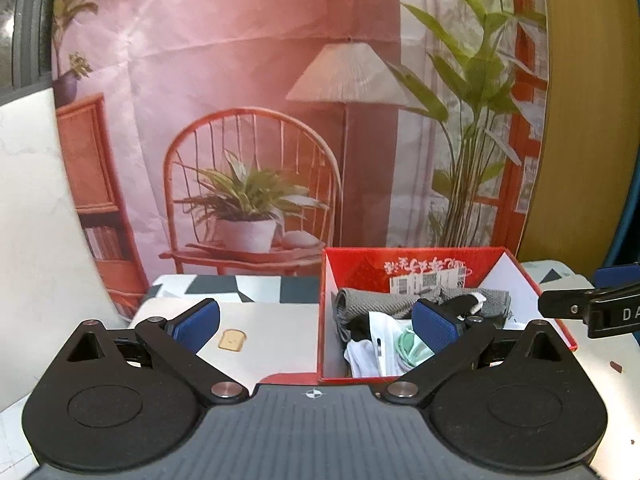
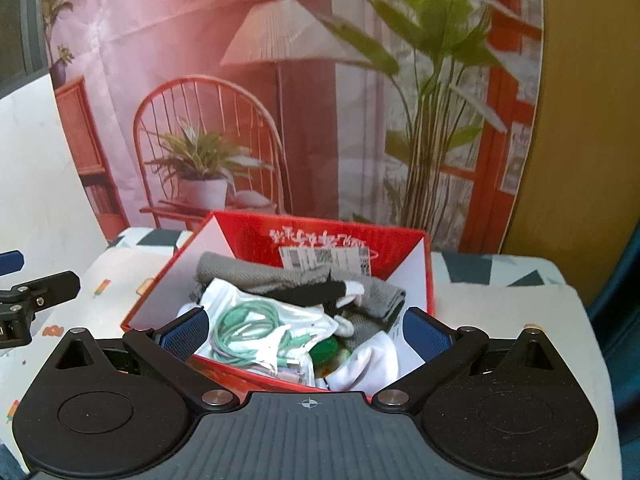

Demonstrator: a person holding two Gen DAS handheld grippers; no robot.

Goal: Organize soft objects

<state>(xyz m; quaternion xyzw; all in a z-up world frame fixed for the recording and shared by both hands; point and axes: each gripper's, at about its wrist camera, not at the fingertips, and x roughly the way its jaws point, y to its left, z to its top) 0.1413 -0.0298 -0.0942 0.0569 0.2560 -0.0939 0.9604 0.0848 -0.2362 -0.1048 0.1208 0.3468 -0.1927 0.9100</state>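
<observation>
table [image 2: 500, 312] bare beside red box [image 2: 429, 280]

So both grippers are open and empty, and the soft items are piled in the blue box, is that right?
Not quite: the box is red, not blue, as the right wrist view shows. The left gripper and right gripper are open and empty, and the soft items are piled inside.

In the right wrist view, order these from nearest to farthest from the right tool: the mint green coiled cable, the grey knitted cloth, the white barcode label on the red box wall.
1. Mint green coiled cable, between the right tool fingers, on top of the pile.
2. Grey knitted cloth, behind it, mid-box.
3. White barcode label, on the far wall of the red cardboard box.
</observation>
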